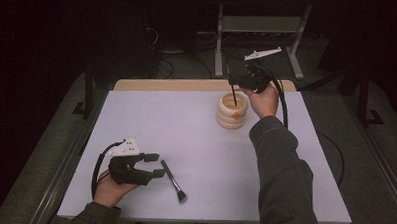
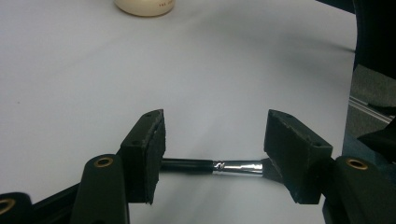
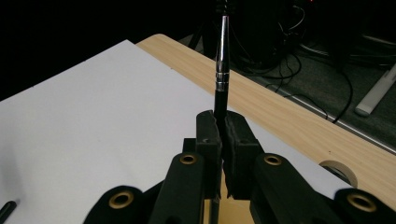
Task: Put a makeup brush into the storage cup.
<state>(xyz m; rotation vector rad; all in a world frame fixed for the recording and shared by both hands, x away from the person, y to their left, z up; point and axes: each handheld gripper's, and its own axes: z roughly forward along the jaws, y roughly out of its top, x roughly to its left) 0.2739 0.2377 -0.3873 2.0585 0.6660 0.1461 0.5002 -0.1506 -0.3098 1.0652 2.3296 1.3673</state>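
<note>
1. The right gripper point(image 1: 236, 87) is clamped on a slim black brush point(image 3: 220, 79) with a silver ferrule, its lower end inside the cream ringed holder point(image 1: 232, 111) at the table's far side.
2. The left gripper point(image 1: 157, 164) has its jaws apart, astride a second brush point(image 1: 173, 180) lying flat on the white table point(image 1: 195, 142).
3. The holder carries an orange mark; its small print is unreadable.

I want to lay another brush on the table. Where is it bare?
The middle, between the holder and the loose brush, and the far-left corner are bare. It is crowded near the left tool and around the holder, where the right tool holds a brush.
</note>
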